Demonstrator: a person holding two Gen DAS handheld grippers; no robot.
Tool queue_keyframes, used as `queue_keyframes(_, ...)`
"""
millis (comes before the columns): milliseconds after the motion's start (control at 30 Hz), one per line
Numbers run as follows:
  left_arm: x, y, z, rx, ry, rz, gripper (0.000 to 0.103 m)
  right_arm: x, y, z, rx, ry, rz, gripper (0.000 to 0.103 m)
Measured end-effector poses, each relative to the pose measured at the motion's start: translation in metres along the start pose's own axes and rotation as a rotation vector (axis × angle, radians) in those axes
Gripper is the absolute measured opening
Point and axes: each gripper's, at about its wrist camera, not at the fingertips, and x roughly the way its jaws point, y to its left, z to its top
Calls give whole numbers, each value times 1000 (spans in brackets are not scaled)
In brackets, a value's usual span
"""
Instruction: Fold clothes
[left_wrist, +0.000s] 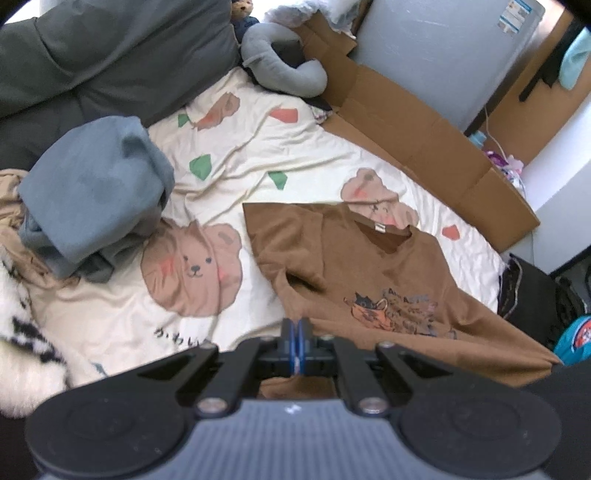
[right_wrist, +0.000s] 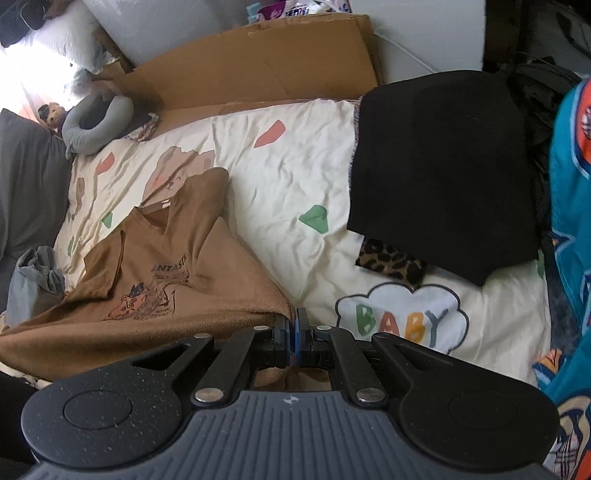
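Brown T-shirt (left_wrist: 388, 280) lies printed side up on the cream bear-print bedspread (left_wrist: 258, 177), neck toward the far end, hem toward the near edge. Left sleeve spread flat; a fold ridge runs down the body below it. In the right wrist view the far shoulder is doubled over on itself, so the shirt is not lying flat.

Left gripper (left_wrist: 295, 332): blue pads pressed together at the near hem, brown cloth showing beneath the linkage. Judged pinched on the hem corner. Right gripper (right_wrist: 297, 328): pads closed likewise, with the other hem corner bunched into them. Both tools narrow, holding cloth.

Scene fits either spreading the shirt out or starting a hem-to-neck fold; cannot tell which.

Risks from here:
- Thin bite at each corner. An uneven pull could slip one corner free, dropping that side slack.
- The doubled shoulder and the sleeve ridge would be trapped into any fold made over them, giving a lumpy, skewed result.
- Bedspread is soft and wrinkled; dragging the shirt may ruck it rather than slide.
- Grey-blue garment heap (left_wrist: 96, 192) sits near on the left, black garment (right_wrist: 443, 173) over a leopard-print piece (right_wrist: 391, 262) well apart on the right. A wide sweep left could catch the heap.
- Cardboard (left_wrist: 424, 140) along the far side bounds the room there.
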Motion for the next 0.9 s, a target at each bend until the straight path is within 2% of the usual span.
queue_keyframes(333, -4, 5, -31, -46, 72, 74, 0, -13, -18, -35, 86, -22, -2, 3)
queue_keyframes(433, -3, 14, -33, -89, 100, 118, 7, -17, -25, -36, 128, -37, -3, 4)
queue_keyframes(533, -2, 19, -29, -98, 101, 146, 8, -17, -28, -34, 140, -52, 4, 4)
queue_keyframes(600, 0, 19, -25, -92, 97, 155, 19, -15, -29, -30, 142, -60, 14, 4)
queue_keyframes(667, 3, 16, -20, -81, 90, 159, 22, -11, -29, -25, 140, -68, 22, 4)
queue_keyframes(900, 26, 7, 0, -45, 70, 160, 25, 11, -22, -8, 117, -74, 31, 5)
